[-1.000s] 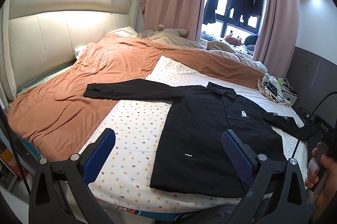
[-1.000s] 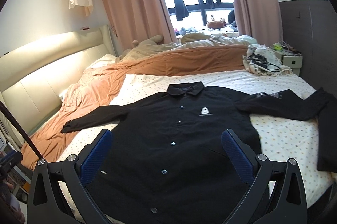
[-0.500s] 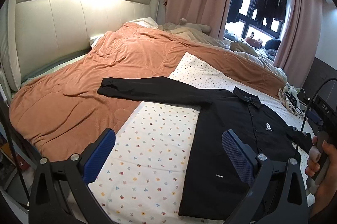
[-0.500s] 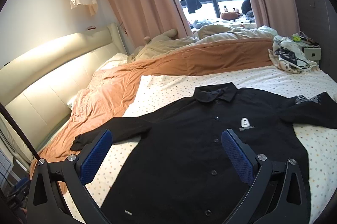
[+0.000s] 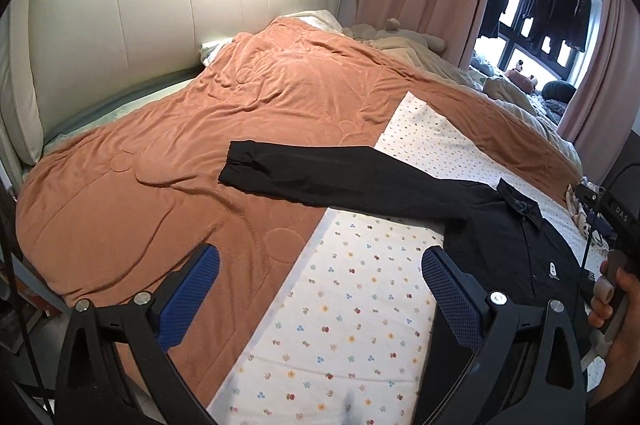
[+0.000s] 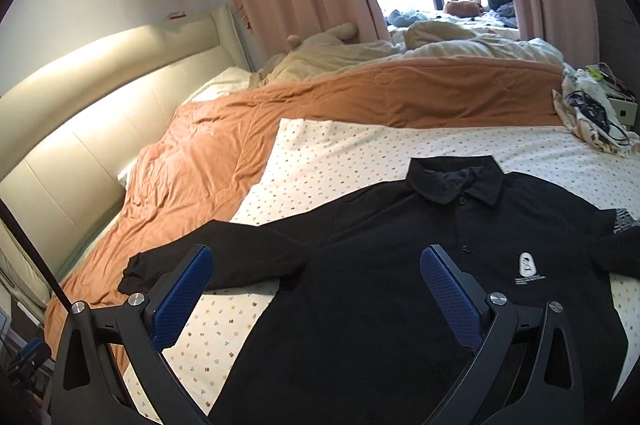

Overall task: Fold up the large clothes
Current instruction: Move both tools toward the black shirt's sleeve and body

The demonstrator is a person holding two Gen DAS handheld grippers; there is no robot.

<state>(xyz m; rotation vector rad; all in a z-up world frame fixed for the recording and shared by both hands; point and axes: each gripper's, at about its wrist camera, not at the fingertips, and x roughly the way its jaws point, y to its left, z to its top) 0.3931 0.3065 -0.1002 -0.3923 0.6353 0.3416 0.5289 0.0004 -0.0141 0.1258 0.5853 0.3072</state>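
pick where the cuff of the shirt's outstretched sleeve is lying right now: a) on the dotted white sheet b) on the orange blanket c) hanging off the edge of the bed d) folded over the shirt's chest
b: in the left wrist view the sleeve cuff of the black shirt reaches past the edge of the dotted sheet and rests flat on the orange blanket.

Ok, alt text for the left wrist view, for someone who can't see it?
An open left hand-held gripper hovers over a flower-dotted sheet. A black shirt lies flat, one sleeve stretched onto an orange blanket. A hand is at the right edge.
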